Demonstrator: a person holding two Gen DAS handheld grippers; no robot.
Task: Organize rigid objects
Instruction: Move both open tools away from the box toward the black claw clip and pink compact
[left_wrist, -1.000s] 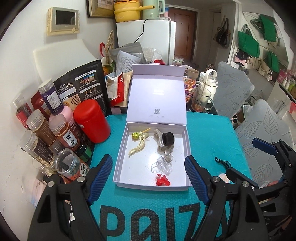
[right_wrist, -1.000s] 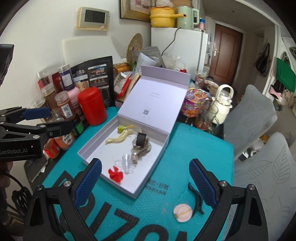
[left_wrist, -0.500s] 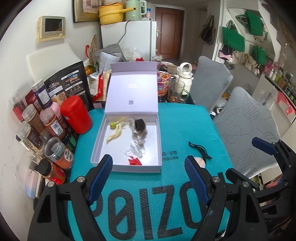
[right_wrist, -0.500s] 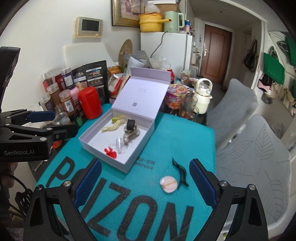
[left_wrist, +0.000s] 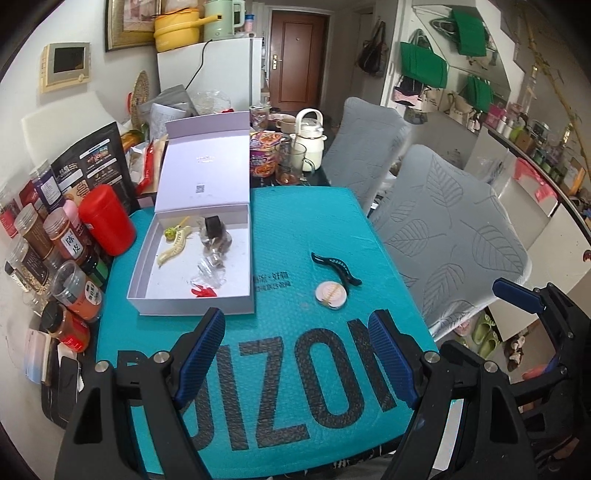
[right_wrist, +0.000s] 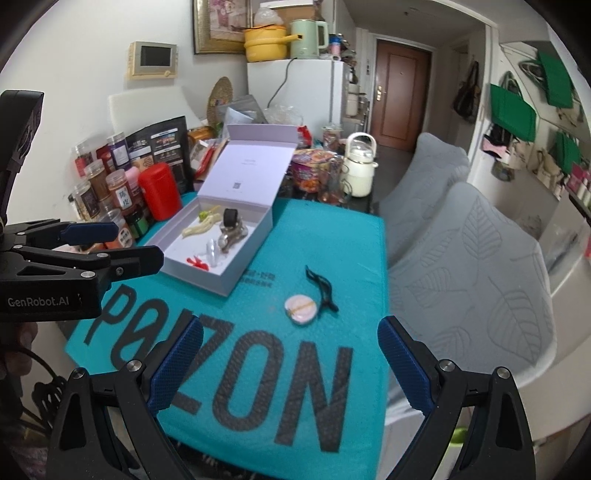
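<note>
Box (left_wrist: 192, 266) sits open on the left of the bench (left_wrist: 295, 221), lid propped up behind, already holding several small bits: a cream clip, a dark cube, clear plastic pieces, a red piece. Jars and a red canister (left_wrist: 107, 221) crowd just beside its left wall.

Two items not yet in: a black hair clip (left_wrist: 334, 267) and a round pink compact (left_wrist: 331, 294), touching or nearly so, on the mat right of the box.

I read this as the between-picks step. Left gripper (left_wrist: 299, 354) is released, nothing between the pads, hovering over the mat's near edge. Right gripper (right_wrist: 291, 365) is also released and empty, with the compact roughly centred ahead of it.

Next I'd bring the right gripper down on the compact. It's flat and low, so the pads must straddle its rim without dragging the clip along. Then carry it left into the box's free front area.
</note>
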